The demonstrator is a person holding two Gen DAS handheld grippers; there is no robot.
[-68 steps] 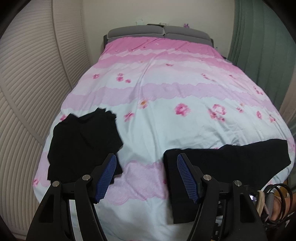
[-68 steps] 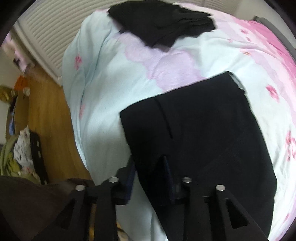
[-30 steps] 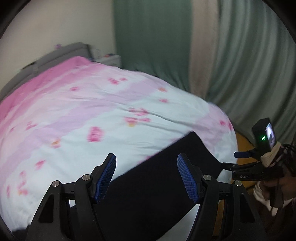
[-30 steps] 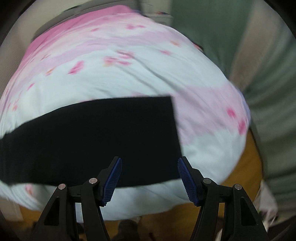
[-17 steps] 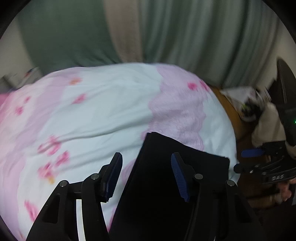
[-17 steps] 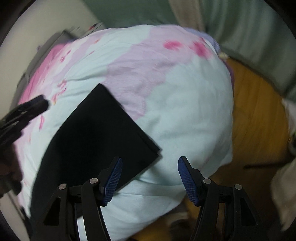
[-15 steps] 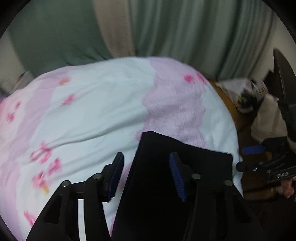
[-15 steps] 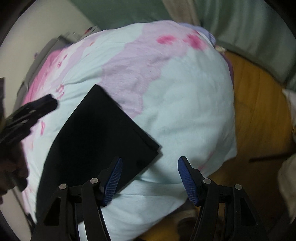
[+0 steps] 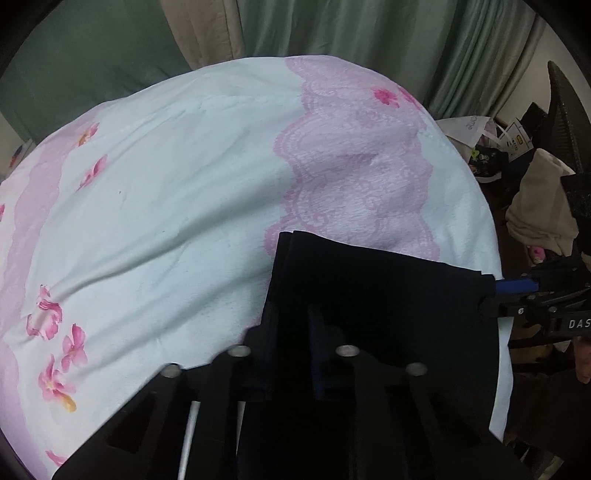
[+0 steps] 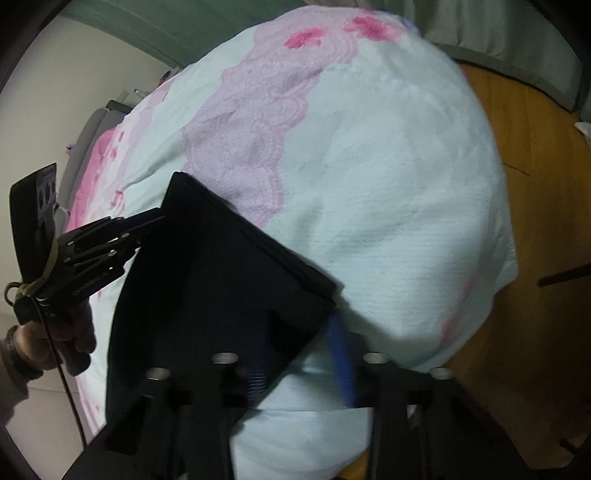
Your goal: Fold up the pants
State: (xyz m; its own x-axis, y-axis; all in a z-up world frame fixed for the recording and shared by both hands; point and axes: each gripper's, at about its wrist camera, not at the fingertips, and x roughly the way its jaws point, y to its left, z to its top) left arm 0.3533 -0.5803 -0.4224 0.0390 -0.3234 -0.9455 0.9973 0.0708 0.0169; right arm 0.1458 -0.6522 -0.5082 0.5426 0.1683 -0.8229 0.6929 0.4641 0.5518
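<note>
Left wrist view looks down on the end of a bed, where black pants (image 9: 376, 295) lie folded lengthwise on a quilt (image 9: 166, 206) of pale blue with pink lace bands and pink flowers. The left gripper (image 9: 290, 354) has just been closing, and its two fingers now pinch the near-left edge of the pants, the dark cloth caught between the pads with only a narrow gap left. At the right edge of this view the right gripper (image 9: 506, 291) reaches in sideways, one blue pad showing right at the far corner of the cloth. From the right wrist view the pants (image 10: 221, 280) run away to the left across the quilt (image 10: 388, 184), with their squared end lying close to the rounded edge of the bed above a wooden floor (image 10: 535, 258). The right gripper (image 10: 301, 354) has also just been closing; its left finger sits on top of the cloth and its blue right finger lies just past the corner, so the corner is between them, though I cannot tell whether the pads already press on it. Over on the left, a hand (image 10: 48, 339) holds the left gripper (image 10: 147, 225) with its tip on the far corner of the pants. Green curtains (image 9: 332, 33) hang behind the bed.
</note>
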